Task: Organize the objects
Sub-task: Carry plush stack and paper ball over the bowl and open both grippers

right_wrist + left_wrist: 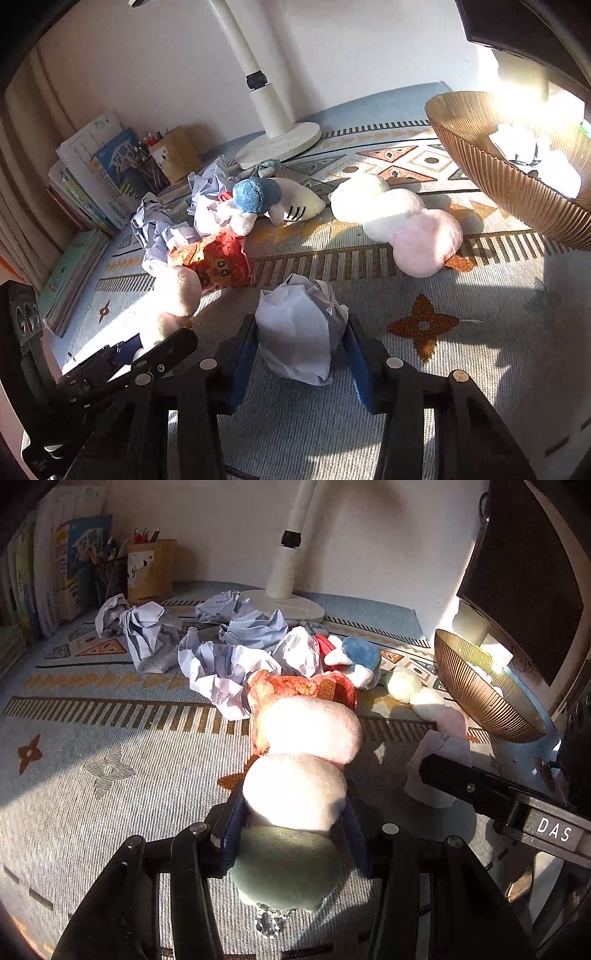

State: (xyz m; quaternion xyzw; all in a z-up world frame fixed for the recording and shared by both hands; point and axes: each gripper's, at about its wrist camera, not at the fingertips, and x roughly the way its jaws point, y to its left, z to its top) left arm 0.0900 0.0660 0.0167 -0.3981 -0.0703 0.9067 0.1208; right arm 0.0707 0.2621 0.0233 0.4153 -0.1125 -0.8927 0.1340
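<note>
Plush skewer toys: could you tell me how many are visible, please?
2: one plush skewer in the left gripper, another on the mat beside the bowl; crumpled paper may hide more.

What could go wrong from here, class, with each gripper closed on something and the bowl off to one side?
1. The left gripper pinches only one lobe of the long plush toy; the rest could drag across the rug into the crumpled papers.
2. The paper ball in the right gripper is soft and might slip out before reaching the bowl.
</note>
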